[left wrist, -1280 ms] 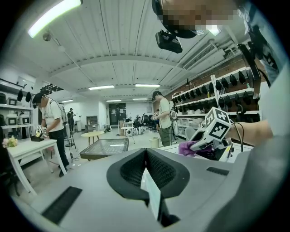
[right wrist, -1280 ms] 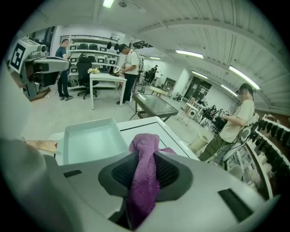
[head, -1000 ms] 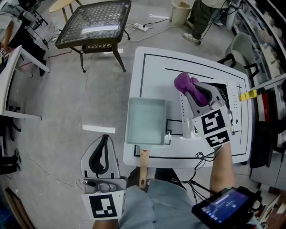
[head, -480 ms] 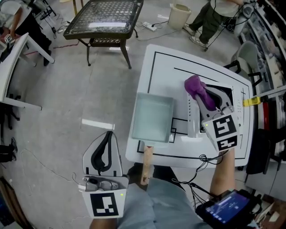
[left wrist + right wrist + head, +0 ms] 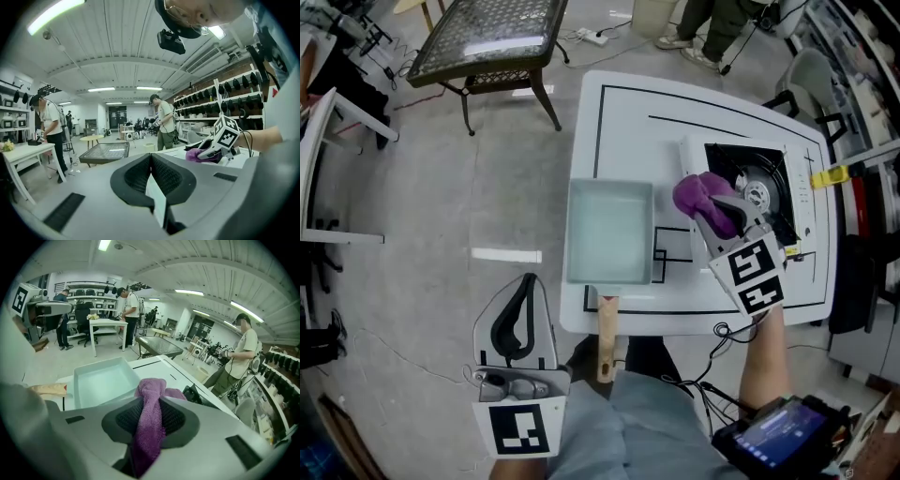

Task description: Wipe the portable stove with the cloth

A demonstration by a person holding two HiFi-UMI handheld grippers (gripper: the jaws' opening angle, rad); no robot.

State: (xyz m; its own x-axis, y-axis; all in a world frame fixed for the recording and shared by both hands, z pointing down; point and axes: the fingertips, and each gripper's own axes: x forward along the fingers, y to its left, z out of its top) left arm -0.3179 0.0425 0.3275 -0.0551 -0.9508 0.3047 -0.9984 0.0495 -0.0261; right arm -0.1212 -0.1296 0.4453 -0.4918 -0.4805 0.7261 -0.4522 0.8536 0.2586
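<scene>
A bunched purple cloth (image 5: 698,195) rests on the left edge of a white stove (image 5: 764,187) with a black burner well. The right gripper (image 5: 719,208) pinches the cloth tightly. The left gripper (image 5: 514,323) hangs beside the table (image 5: 623,131), jaws pressed together, empty. A pale tray (image 5: 609,234) lies beside the stove on the white table, above a grey workshop floor (image 5: 441,216).
</scene>
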